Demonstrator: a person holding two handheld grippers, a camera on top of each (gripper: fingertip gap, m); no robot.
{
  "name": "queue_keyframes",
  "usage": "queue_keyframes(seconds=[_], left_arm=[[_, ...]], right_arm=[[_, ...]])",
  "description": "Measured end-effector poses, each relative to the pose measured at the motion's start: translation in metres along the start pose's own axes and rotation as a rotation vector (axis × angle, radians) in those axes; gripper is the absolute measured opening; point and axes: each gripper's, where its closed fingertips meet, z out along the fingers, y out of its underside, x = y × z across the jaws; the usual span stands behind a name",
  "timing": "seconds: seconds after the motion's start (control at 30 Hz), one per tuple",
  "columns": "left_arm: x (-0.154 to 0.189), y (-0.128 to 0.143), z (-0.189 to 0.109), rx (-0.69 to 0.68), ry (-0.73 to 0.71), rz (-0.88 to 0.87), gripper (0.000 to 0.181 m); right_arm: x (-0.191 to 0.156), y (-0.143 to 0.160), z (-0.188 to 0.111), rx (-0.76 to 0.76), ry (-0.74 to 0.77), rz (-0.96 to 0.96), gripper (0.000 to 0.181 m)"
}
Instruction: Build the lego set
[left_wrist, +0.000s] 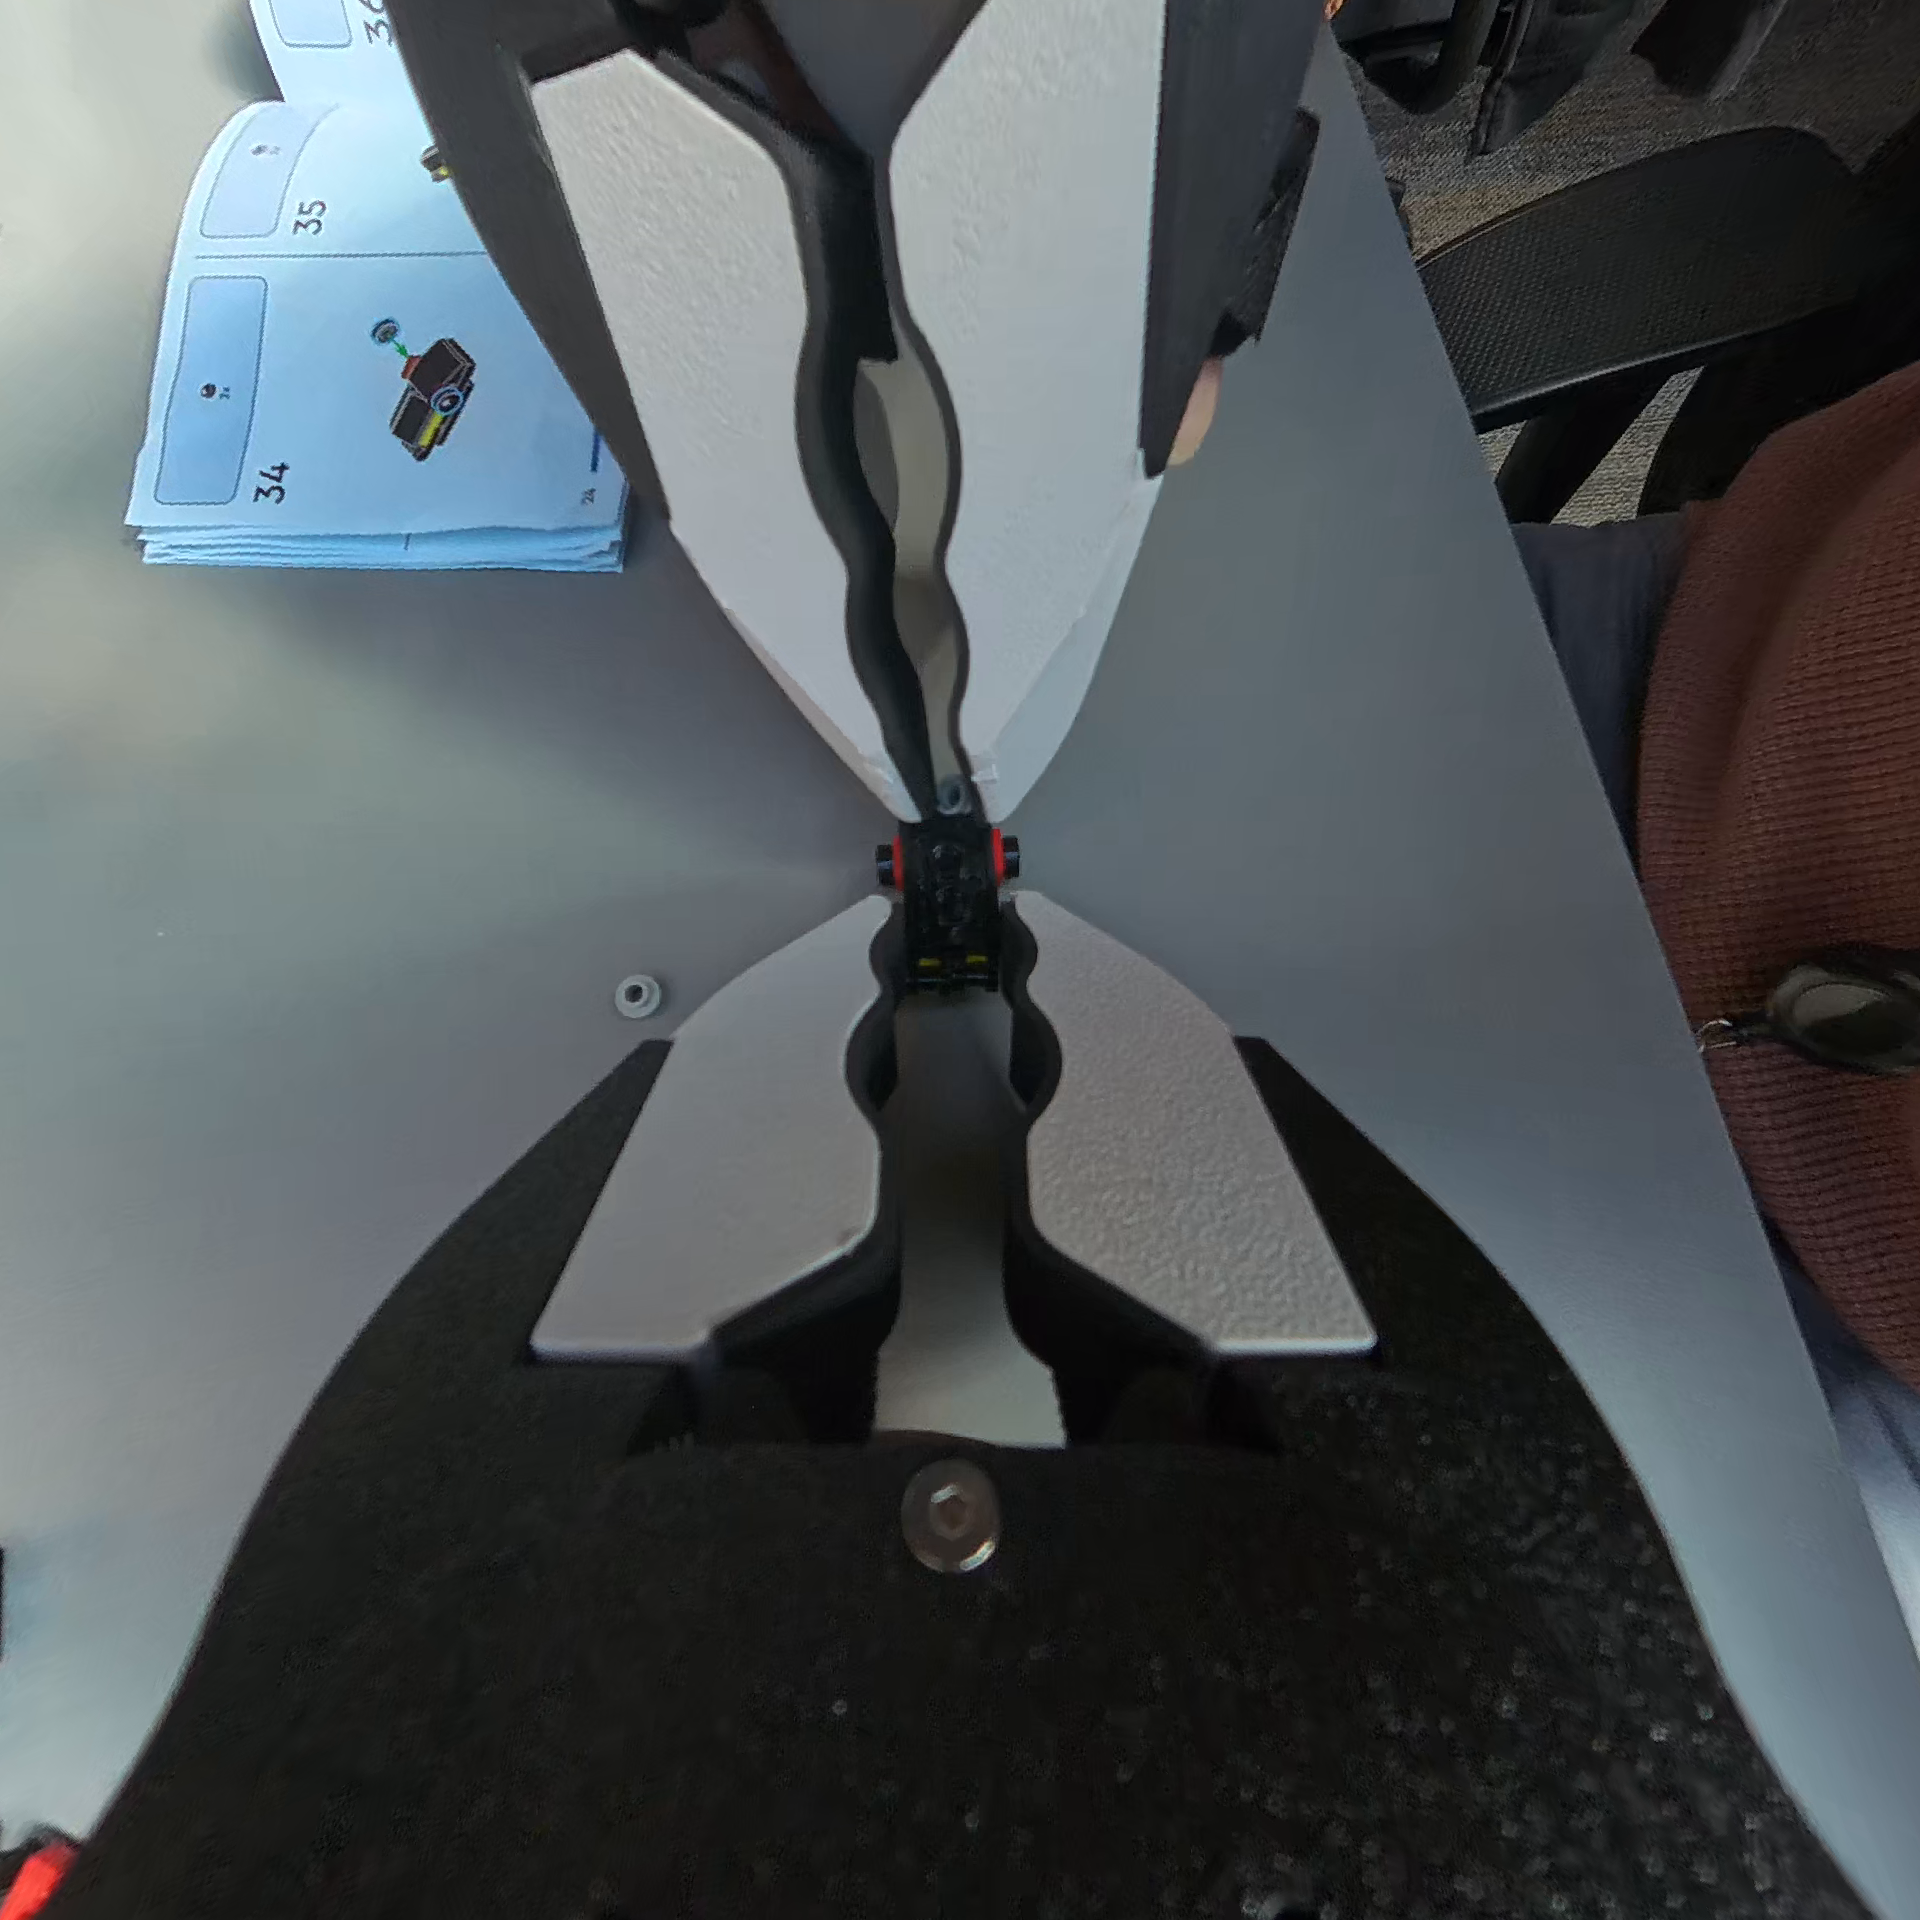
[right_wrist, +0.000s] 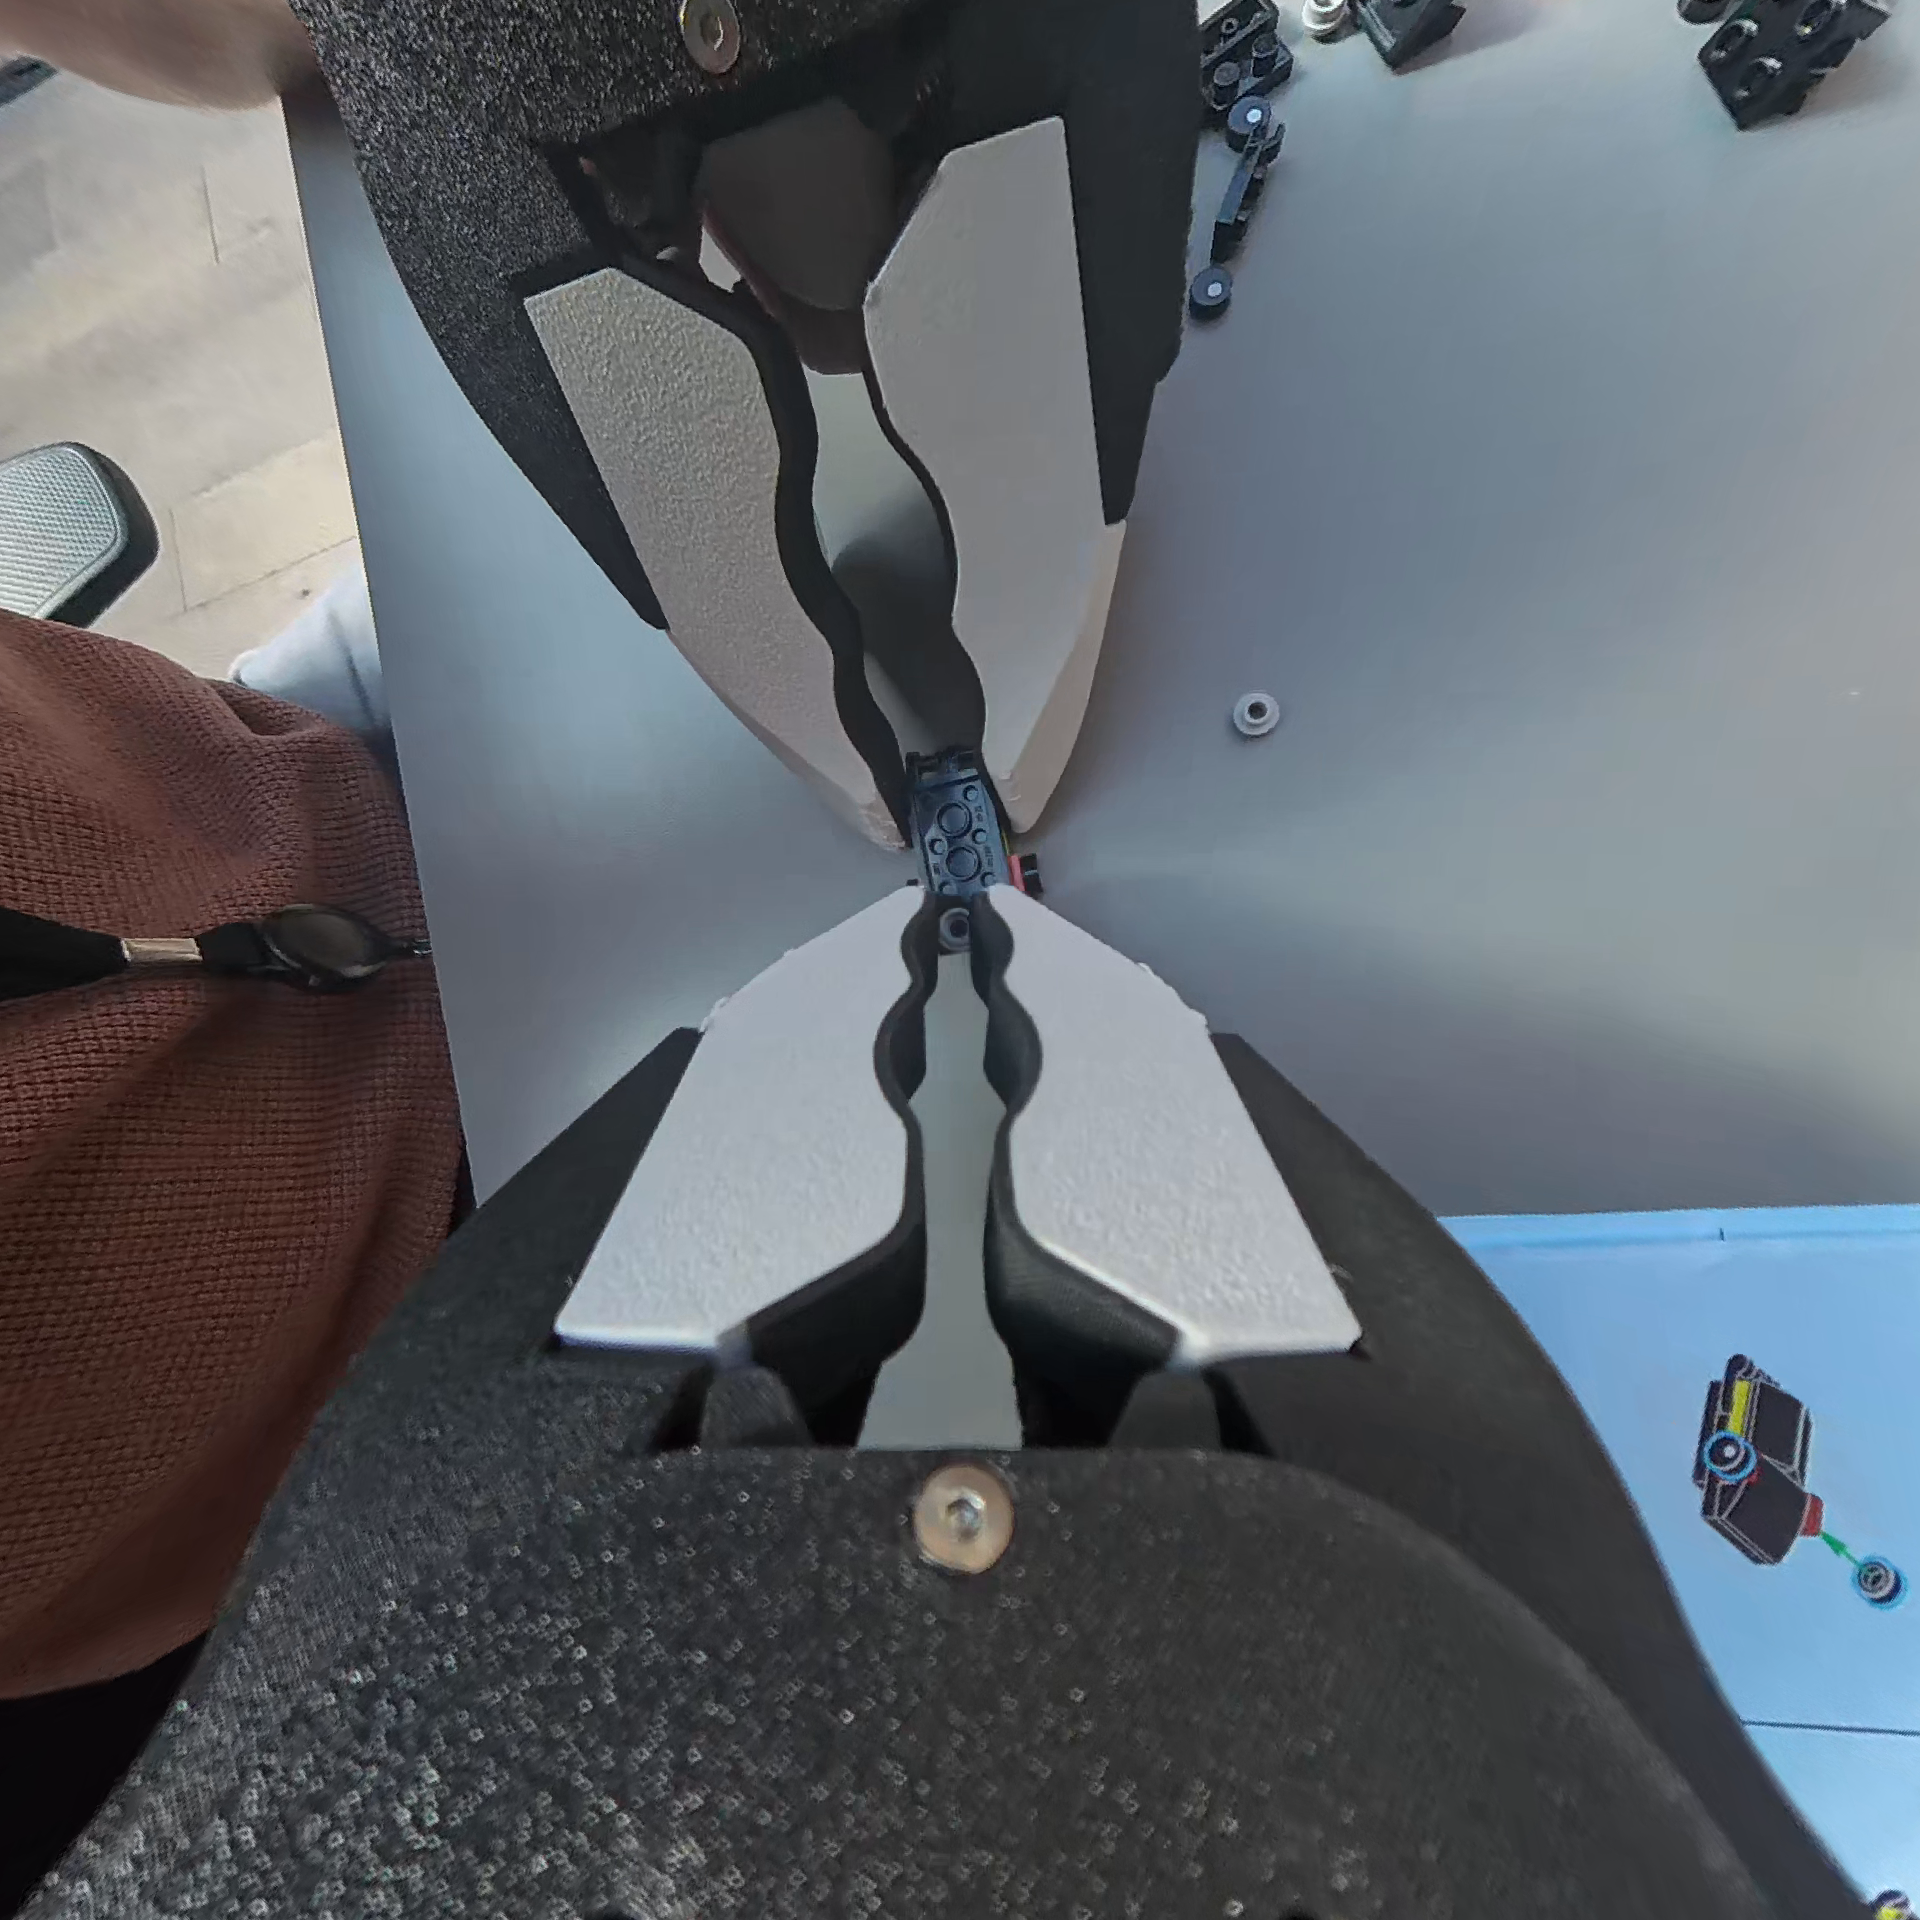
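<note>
My left gripper (left_wrist: 948, 935) is shut on a small black lego car body (left_wrist: 945, 894) with red pins on both sides, held above the grey table (left_wrist: 312, 831). My right gripper (right_wrist: 954, 925) is shut on a small grey round piece (right_wrist: 954, 927). The two grippers meet tip to tip, and the grey piece (left_wrist: 954, 798) sits right at the end of the black body (right_wrist: 956, 831). I cannot tell whether it is seated on it. A second grey round piece (left_wrist: 636, 995) lies loose on the table, also seen in the right wrist view (right_wrist: 1255, 714).
A blue instruction booklet (left_wrist: 364, 395) lies open on the table, also in the right wrist view (right_wrist: 1714, 1455). Several loose black lego parts (right_wrist: 1766, 52) lie at the far side. A person in a brown sweater (left_wrist: 1787, 831) sits at the table edge (right_wrist: 353, 623). The grippers are tip to tip, or close to it.
</note>
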Motion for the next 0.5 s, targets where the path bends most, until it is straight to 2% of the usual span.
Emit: queue_keyframes(seconds=[0.17, 0.5], left_arm=[[-0.0001, 0.0005, 0.0001, -0.003, 0.002, 0.0, 0.017], [-0.0002, 0.0006, 0.0001, -0.005, 0.001, 0.002, 0.017]], right_arm=[[0.0016, 0.0, 0.0009, 0.005, -0.024, 0.007, 0.006], [-0.0001, 0.0011, 0.0018, 0.035, 0.057, -0.087, 0.015]])
